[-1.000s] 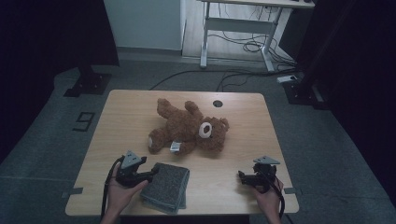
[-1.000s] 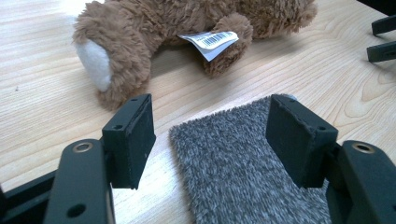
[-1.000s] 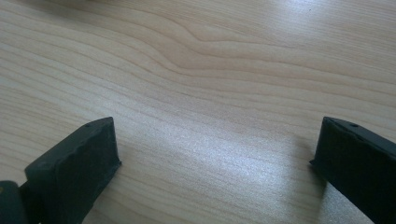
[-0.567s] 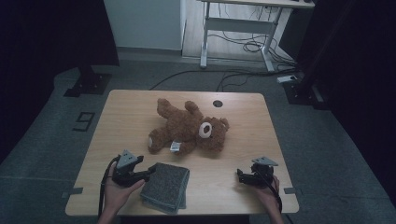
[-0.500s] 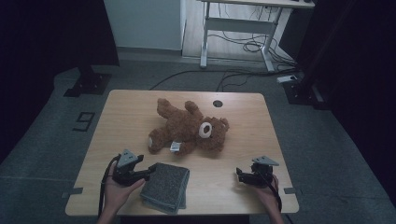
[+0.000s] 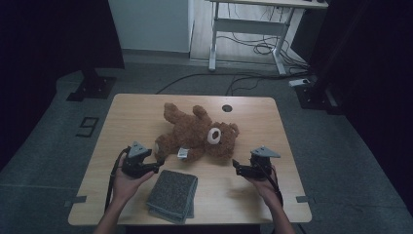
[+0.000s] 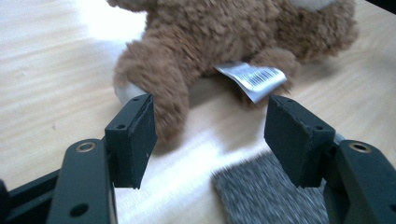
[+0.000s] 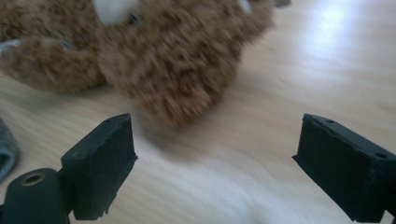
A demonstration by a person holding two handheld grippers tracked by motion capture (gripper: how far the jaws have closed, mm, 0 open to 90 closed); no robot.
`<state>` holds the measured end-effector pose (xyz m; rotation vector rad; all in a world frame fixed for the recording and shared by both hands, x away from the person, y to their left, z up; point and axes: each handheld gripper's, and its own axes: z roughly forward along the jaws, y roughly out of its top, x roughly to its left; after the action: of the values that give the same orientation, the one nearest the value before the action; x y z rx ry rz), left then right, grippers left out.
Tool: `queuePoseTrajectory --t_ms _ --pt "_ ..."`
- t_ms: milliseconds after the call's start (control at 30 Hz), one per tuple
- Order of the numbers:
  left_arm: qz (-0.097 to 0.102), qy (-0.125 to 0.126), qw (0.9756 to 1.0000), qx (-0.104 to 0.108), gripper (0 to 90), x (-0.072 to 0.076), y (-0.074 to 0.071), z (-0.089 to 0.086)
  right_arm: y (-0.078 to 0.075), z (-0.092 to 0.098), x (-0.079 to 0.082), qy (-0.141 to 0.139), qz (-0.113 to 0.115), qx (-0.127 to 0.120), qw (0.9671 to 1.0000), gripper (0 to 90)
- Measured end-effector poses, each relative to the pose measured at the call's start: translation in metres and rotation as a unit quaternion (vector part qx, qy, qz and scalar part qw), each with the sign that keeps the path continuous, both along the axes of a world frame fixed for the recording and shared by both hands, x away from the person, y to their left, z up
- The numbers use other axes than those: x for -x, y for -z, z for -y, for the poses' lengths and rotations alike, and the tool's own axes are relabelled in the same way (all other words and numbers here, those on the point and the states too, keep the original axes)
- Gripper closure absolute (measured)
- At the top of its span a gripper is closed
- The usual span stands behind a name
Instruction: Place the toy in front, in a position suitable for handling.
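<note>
A brown teddy bear (image 6: 195, 134) lies on the wooden table (image 6: 277, 122), head to the right, a white barcode tag (image 6: 182, 153) at its near side. A folded grey cloth (image 6: 173, 195) lies in front of it. My left gripper (image 6: 157, 167) is open beside the cloth's far left corner and points at the bear's leg (image 7: 163, 88), with the tag (image 7: 252, 77) ahead between its jaws (image 7: 210, 135). My right gripper (image 6: 235, 167) is open just short of the bear's head (image 8: 173, 60). Its jaws (image 8: 215, 163) have just been closing, with nothing between them.
A round cable hole (image 6: 226, 107) sits near the table's far edge. Beyond the table stand a white desk frame (image 6: 243, 27) and loose cables (image 6: 258, 48) on the floor. Black stand bases (image 6: 92, 85) flank the table. Bare wood lies right of the cloth.
Both hands have moved in toward the bear. The left gripper went forward and right to the bear's leg; the right gripper rose and slid left toward the head.
</note>
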<state>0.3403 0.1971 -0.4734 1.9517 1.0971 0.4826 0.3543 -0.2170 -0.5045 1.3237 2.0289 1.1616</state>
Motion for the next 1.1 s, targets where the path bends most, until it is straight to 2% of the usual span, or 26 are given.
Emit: queuePoseTrajectory --t_ms 67,200,333,367,400,533,567,600,700,767,900,933,1000,1100 --pt "0.002 -0.004 1.0 -0.007 33.7 -0.008 -0.002 0.0 -0.002 -0.008 -0.004 -0.008 0.01 0.001 0.9999 12.9" --pt "0.0 -0.011 0.9999 -0.004 31.2 -0.023 -0.006 0.0 -0.004 -0.019 -0.015 -0.02 0.014 -0.007 0.9997 12.9" --pt "-0.014 -0.023 0.9996 -0.008 28.8 -0.045 -0.004 0.0 -0.004 -0.026 -0.025 -0.02 0.021 -0.024 0.9993 12.9" --pt "-0.014 -0.023 0.9996 -0.008 27.9 -0.045 -0.004 0.0 -0.004 -0.026 -0.025 -0.02 0.021 -0.024 0.9993 12.9" --pt "-0.023 -0.027 0.9994 0.005 27.4 -0.055 -0.001 0.001 -0.002 -0.03 -0.032 -0.018 0.018 -0.031 0.9992 12.9" --pt "-0.035 -0.019 0.9992 0.0 25.2 -0.074 0.007 0.009 -0.001 -0.04 -0.042 -0.023 0.013 -0.027 0.9993 11.3" --pt "-0.035 -0.019 0.9992 0.0 24.7 -0.074 0.007 0.009 -0.001 -0.04 -0.042 -0.023 0.013 -0.027 0.9993 11.3" --pt "-0.037 -0.015 0.9992 0.0 23.8 -0.078 0.01 0.011 -0.001 -0.047 -0.047 -0.027 0.009 -0.014 0.9995 9.6" --pt "-0.043 -0.012 0.999 -0.006 22.2 -0.083 0.017 0.015 0.003 -0.053 -0.053 -0.029 -0.003 0.001 0.9996 7.2" --pt "-0.047 -0.008 0.9987 -0.018 21.3 -0.086 0.025 0.018 0.006 -0.056 -0.059 -0.027 -0.014 0.01 0.9995 5.3" --pt "-0.052 -0.007 0.9982 -0.03 20.6 -0.089 0.032 0.021 0.014 -0.057 -0.067 -0.026 -0.029 0.006 0.9992 3.1" --pt "-0.056 -0.011 0.9978 -0.034 20.8 -0.092 0.035 0.022 0.019 -0.058 -0.071 -0.029 -0.038 0.0 0.9989 1.4" --pt "-0.059 -0.015 0.9974 -0.04 21.1 -0.094 0.039 0.022 0.022 -0.06 -0.074 -0.033 -0.042 -0.001 0.9986 1.3" --pt "-0.08 -0.02 0.9953 -0.051 23.2 -0.099 0.049 0.02 0.025 -0.062 -0.078 -0.039 -0.047 0.005 0.9981 1.9"
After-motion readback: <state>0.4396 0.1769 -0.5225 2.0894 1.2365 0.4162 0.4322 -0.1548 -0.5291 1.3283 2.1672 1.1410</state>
